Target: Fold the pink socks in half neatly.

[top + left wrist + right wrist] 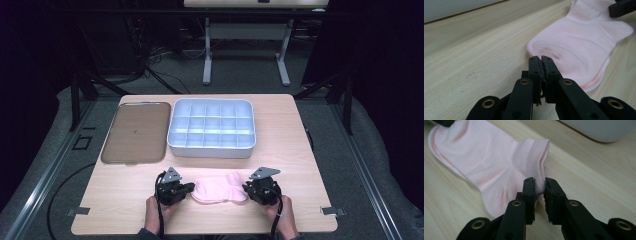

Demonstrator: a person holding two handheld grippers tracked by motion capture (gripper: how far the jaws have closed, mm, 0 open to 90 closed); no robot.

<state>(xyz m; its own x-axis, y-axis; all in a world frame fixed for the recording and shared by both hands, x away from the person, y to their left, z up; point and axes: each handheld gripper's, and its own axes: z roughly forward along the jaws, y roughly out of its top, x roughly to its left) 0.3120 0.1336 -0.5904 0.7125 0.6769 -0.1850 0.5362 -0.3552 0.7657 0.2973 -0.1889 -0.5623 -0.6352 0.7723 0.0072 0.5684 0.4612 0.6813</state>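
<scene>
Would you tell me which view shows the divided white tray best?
The high view: the white tray sits whole there, every compartment visible, beside the brown lid. The right gripper view catches just a rounded corner; the left gripper view, a pale edge strip.

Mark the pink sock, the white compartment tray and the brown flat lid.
pink fabric sock (218, 190): high view, middle of its body.
white plastic compartment tray (210, 150): high view, near outer wall.
brown translucent flat lid (136, 132): high view, centre of its flat face.

A dark room with grey carpet floor (240, 75), tangled cables (160, 60) and a white-legged table (245, 50) behind.
</scene>
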